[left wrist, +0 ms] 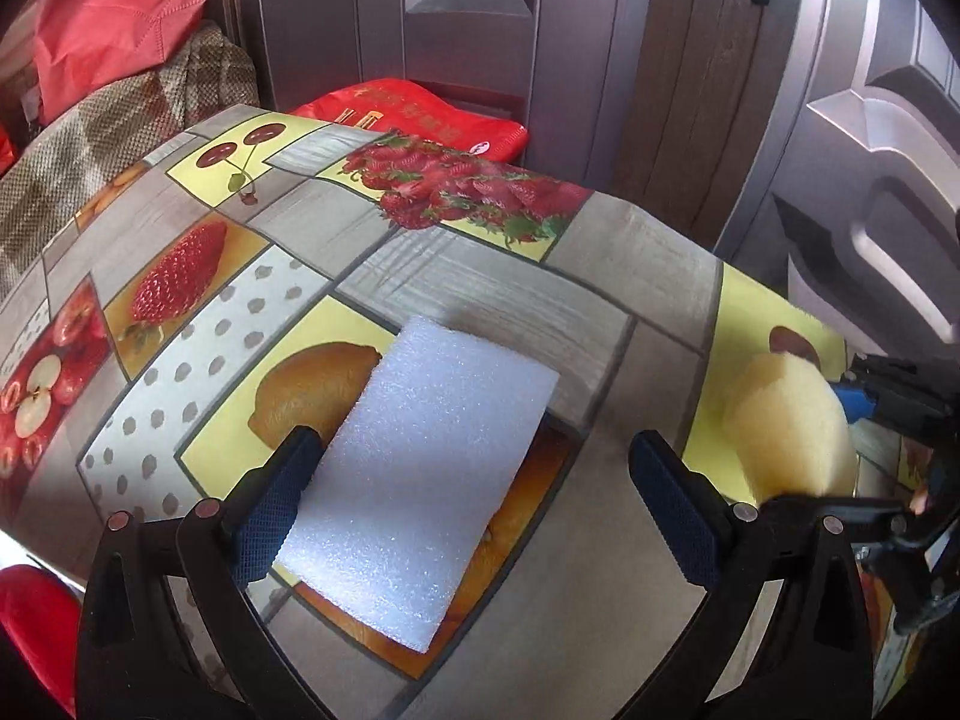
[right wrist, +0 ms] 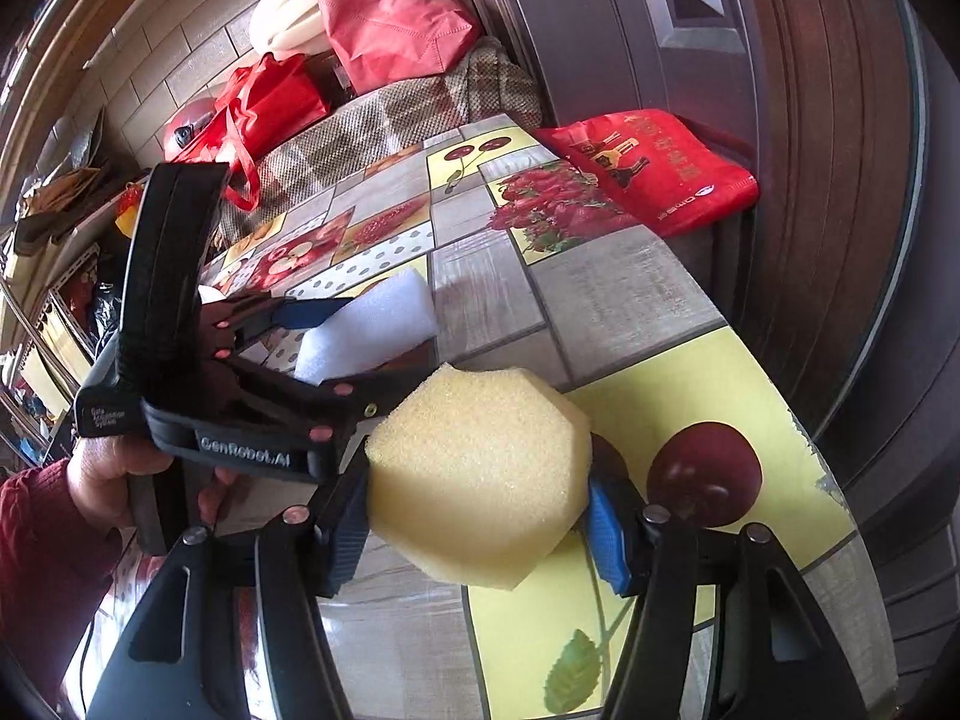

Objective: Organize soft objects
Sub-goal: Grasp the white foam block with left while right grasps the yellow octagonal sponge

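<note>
my right claw (right wrist: 480, 516) pinches the yellow sponge (right wrist: 480, 474) at its two sides, lifted a little over the table (right wrist: 630, 294), so i can carry it. my left claw (left wrist: 474, 498) is spread wide around the white foam sheet (left wrist: 420, 474), which lies flat on the table, ready to close on it.

Black-framed claws (right wrist: 480, 516) with blue pads (right wrist: 607, 540), silver screws, red sleeve (right wrist: 42, 546).
</note>
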{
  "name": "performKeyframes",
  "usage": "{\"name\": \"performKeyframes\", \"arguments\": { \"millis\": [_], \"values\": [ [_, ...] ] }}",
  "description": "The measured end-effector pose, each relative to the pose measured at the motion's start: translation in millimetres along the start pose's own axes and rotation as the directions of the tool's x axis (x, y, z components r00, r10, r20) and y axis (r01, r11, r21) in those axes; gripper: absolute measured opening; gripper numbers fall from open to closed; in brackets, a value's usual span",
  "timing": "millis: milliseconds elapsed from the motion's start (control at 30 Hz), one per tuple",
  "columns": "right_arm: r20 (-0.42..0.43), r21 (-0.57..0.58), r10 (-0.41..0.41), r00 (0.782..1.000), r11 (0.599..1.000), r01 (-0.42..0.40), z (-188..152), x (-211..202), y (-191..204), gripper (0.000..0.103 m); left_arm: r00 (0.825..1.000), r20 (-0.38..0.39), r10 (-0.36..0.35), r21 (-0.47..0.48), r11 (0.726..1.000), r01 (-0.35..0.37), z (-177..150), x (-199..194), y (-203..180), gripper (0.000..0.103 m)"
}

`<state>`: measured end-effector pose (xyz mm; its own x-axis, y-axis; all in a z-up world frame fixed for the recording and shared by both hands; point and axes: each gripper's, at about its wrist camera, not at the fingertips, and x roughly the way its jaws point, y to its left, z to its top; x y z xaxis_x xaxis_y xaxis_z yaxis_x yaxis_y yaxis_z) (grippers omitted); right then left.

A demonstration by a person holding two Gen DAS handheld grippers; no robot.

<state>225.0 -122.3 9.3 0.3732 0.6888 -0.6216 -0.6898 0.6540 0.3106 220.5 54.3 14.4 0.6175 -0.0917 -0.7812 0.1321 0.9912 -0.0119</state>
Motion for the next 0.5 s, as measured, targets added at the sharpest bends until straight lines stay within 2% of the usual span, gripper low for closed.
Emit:
{"name": "performKeyframes", "arguments": {
  "millis": [67, 133, 167, 200, 233, 267, 433, 500],
  "values": [
    [0.002, 0.003, -0.001, 1.000, 1.000, 0.001, -0.1, -0.4, -0.3, 0.061, 0.999, 0.002, 0.047, 0.037, 0.998, -0.047, -5.7, -3.0, -8.4, 0.102],
    [0.002, 0.007, 0.000, 1.000, 1.000, 0.000, -0.3, -0.2, -1.3, 0.061, 0.998, 0.008, 0.062, 0.043, 0.997, -0.063, -7.3, -4.4, -10.8, 0.102],
    [0.003, 0.010, 0.001, 1.000, 1.000, -0.001, -0.3, -0.2, -1.6, 0.061, 0.998, 0.006, 0.059, 0.030, 0.998, -0.059, -8.4, -4.5, -10.0, 0.097],
    [0.003, 0.013, 0.003, 1.000, 1.000, -0.003, -0.5, -0.3, -2.1, 0.061, 0.999, 0.009, 0.041, 0.011, 0.999, -0.041, -8.8, -5.7, -8.9, 0.085],
    [0.004, 0.015, 0.006, 1.000, 1.000, -0.006, -0.6, -0.8, -3.0, 0.061, 0.998, 0.017, 0.053, -0.002, 0.999, -0.053, -9.5, -7.4, -7.7, 0.078],
    [0.005, 0.017, 0.006, 1.000, 1.000, -0.006, -0.6, -0.8, -3.2, 0.061, 0.997, 0.023, 0.073, -0.014, 0.997, -0.073, -10.5, -9.5, -6.7, 0.067],
    [0.012, 0.016, 0.004, 1.000, 1.000, -0.004, -1.1, -2.5, -2.2, 0.061, 0.993, 0.044, 0.109, -0.047, 0.993, -0.107, -25.0, -23.0, -15.2, 0.062],
    [0.020, 0.021, 0.002, 1.000, 1.000, -0.002, -1.0, -4.5, -3.3, 0.061, 0.986, 0.101, 0.133, -0.049, 0.990, -0.129, -32.2, -38.9, -24.5, 0.061]
  ]
}}
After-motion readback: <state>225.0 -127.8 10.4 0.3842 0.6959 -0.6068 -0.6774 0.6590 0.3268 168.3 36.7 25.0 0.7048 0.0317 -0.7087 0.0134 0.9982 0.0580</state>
